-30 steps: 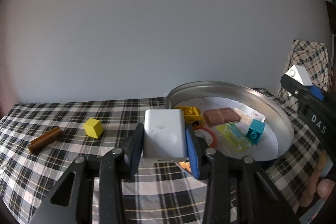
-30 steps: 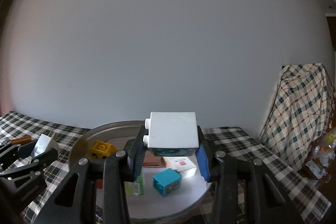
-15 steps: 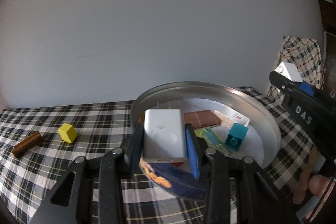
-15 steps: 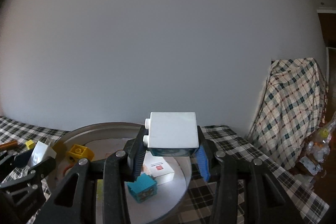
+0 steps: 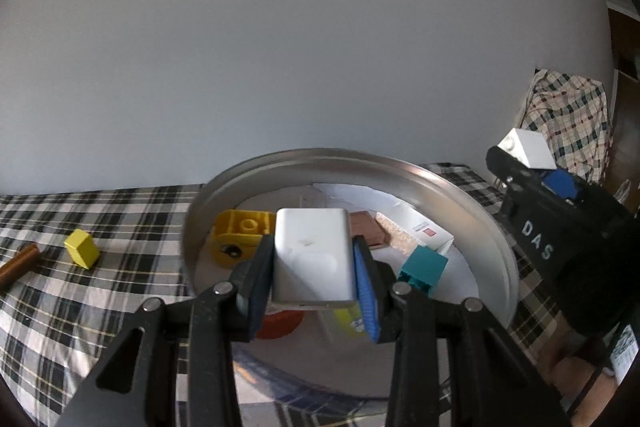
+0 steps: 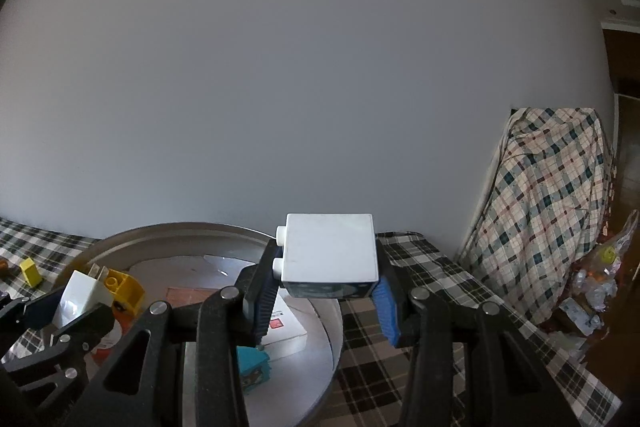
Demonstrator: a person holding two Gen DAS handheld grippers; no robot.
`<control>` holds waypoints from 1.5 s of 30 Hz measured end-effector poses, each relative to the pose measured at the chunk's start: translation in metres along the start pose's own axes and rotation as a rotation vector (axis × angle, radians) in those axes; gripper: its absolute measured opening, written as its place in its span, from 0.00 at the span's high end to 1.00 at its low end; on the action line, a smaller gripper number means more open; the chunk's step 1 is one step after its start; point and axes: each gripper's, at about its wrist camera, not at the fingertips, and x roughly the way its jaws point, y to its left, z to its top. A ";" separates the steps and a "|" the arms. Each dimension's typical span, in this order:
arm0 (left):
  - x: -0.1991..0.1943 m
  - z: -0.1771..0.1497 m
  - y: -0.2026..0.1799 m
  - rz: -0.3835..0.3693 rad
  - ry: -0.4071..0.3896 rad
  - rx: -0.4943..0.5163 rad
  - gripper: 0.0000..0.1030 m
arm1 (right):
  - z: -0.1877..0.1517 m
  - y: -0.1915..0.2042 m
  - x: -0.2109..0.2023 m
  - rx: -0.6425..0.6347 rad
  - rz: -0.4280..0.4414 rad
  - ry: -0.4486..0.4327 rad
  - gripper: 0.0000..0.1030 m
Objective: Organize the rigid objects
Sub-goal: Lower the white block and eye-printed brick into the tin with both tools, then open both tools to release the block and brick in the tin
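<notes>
My left gripper (image 5: 314, 279) is shut on a white power bank (image 5: 312, 257) and holds it over the near side of a round metal tray (image 5: 460, 187). The tray holds a yellow toy brick (image 5: 244, 227), a teal brick (image 5: 424, 269), a brown slab (image 5: 368, 229), a white box (image 5: 424, 231) and an orange piece (image 5: 280, 325). My right gripper (image 6: 326, 301) is shut on a white toy brick (image 6: 330, 251) above the tray's right rim (image 6: 180, 229). The left gripper also shows at the left of the right wrist view (image 6: 76, 301).
A yellow cube (image 5: 82, 249) and a brown ridged stick (image 5: 18, 263) lie on the checked tablecloth (image 5: 100, 291) left of the tray. A chair draped in plaid cloth (image 6: 552, 203) stands at the right. A plain wall is behind.
My left gripper has carried the power bank right, from beside the tray to over it. My right gripper has drifted right with the white brick.
</notes>
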 end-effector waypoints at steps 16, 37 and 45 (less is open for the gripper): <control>0.023 0.003 -0.013 -0.040 0.077 -0.022 0.64 | 0.000 -0.007 0.032 0.022 0.055 0.094 0.56; 0.038 0.002 -0.027 -0.036 0.157 0.050 0.52 | -0.014 0.006 0.060 0.058 0.264 0.288 0.55; 0.026 0.000 -0.022 0.053 0.104 0.049 0.01 | -0.009 -0.003 0.042 0.089 0.211 0.153 0.09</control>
